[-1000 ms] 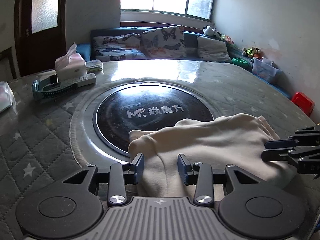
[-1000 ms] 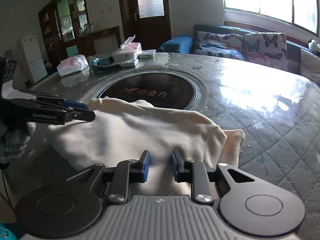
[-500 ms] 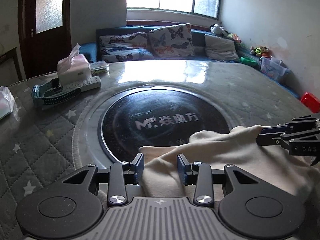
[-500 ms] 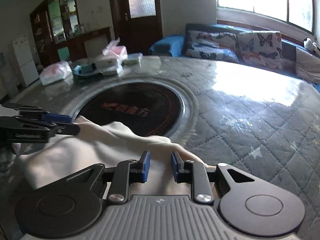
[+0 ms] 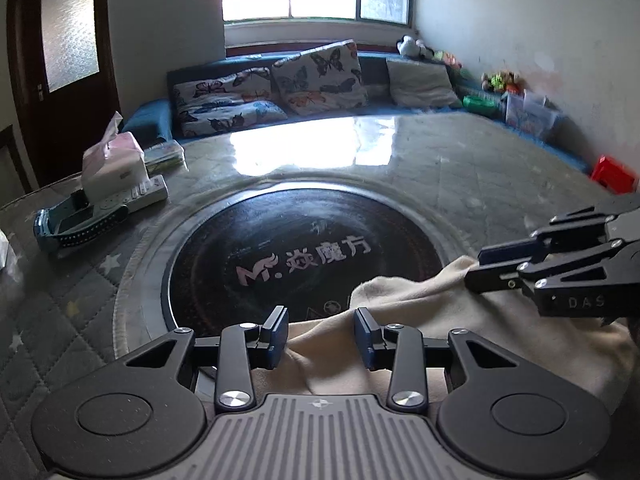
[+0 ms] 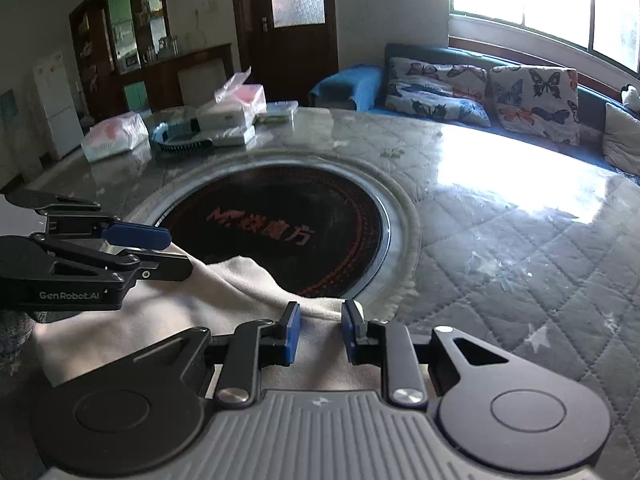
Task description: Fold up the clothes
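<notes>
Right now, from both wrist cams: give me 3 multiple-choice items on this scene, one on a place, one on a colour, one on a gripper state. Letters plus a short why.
1. Where does the garment lie?
A. on the sofa
B. at the near edge of the table, partly over the black disc
C. on the floor

2. What colour is the garment?
A. cream
B. red
C. dark blue

3. How does the left gripper stand?
A. shut flat with nothing between
B. out of view
C. open, cloth lying between its fingers

Answers:
1 B: the cloth sits on the quilted table and its far edge overlaps the black disc.
2 A: it is pale cream in both views.
3 C: a clear gap shows between the blue pads, with cloth lying in it; the right gripper is open too.
</notes>
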A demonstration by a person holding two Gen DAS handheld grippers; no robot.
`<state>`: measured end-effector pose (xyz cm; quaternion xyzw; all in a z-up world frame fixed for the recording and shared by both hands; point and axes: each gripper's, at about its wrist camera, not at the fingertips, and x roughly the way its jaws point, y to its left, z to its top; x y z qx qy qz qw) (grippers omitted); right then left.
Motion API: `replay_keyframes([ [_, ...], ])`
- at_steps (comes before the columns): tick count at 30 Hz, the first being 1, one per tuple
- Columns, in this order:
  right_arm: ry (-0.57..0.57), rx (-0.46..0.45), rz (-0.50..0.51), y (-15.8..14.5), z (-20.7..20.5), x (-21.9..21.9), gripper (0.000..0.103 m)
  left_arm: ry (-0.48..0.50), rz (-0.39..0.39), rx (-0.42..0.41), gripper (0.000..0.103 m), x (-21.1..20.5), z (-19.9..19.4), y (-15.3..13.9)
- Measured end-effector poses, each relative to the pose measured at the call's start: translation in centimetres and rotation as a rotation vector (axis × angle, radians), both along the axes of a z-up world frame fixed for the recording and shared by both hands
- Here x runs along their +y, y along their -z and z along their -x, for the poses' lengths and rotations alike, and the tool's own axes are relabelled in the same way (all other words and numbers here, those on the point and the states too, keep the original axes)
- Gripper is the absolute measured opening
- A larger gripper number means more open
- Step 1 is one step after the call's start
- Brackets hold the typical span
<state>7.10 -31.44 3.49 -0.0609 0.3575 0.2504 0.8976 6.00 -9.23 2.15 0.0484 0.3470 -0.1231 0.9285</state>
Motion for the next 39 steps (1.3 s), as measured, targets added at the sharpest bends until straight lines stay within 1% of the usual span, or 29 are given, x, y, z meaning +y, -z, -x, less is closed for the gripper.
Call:
replay_keyframes([
  [3,-0.001,-0.004,-0.001,-0.1,0.2,0.0,0.022,-0.01,0.013,0.025,0.04,0.3,-0.5,0.3],
  [7,-0.009,-0.02,-0.013,-0.9,1.1,-0.1,0.024,-0.02,0.018,0.027,0.04,0.4,-0.2,0.2],
  [9,-0.013,-0.021,-0.02,-1.1,1.7,0.0,0.036,-0.026,0.019,0.025,0.042,0.5,0.0,0.1],
  [10,-0.018,-0.023,-0.023,-1.1,2.0,0.1,0.037,-0.029,0.019,0.023,0.045,0.5,0.2,0.0],
  [13,-0.042,-0.025,-0.029,-1.2,3.2,0.6,0.038,-0.035,0.022,0.016,0.049,0.7,0.6,-0.2],
  [15,-0.057,-0.029,-0.027,-1.2,3.9,1.1,0.042,-0.043,0.027,0.009,0.053,1.0,1.0,-0.5],
  [19,-0.083,-0.031,-0.017,-1.0,4.9,2.3,0.044,-0.074,0.048,-0.005,0.056,2.1,2.0,-1.0],
  [23,-0.106,-0.029,-0.004,-0.7,5.5,3.7,0.045,-0.137,0.077,-0.014,0.057,4.1,3.0,-1.6],
  [27,-0.139,-0.031,0.001,-0.6,6.5,5.0,0.046,-0.191,0.094,-0.026,0.061,6.1,4.1,-2.0],
  [32,-0.193,-0.034,-0.002,-0.7,7.8,6.8,0.046,-0.215,0.098,-0.029,0.062,7.2,5.0,-2.0],
  [35,-0.233,-0.052,-0.001,-1.1,8.8,7.9,0.046,-0.229,0.1,-0.03,0.062,7.8,5.5,-2.0],
  [37,-0.257,-0.075,0.008,-1.4,9.3,8.7,0.047,-0.238,0.101,-0.032,0.065,8.2,5.8,-2.0],
  [39,-0.283,-0.076,0.015,-1.3,9.8,9.5,0.047,-0.24,0.106,-0.035,0.066,8.3,6.2,-2.1],
])
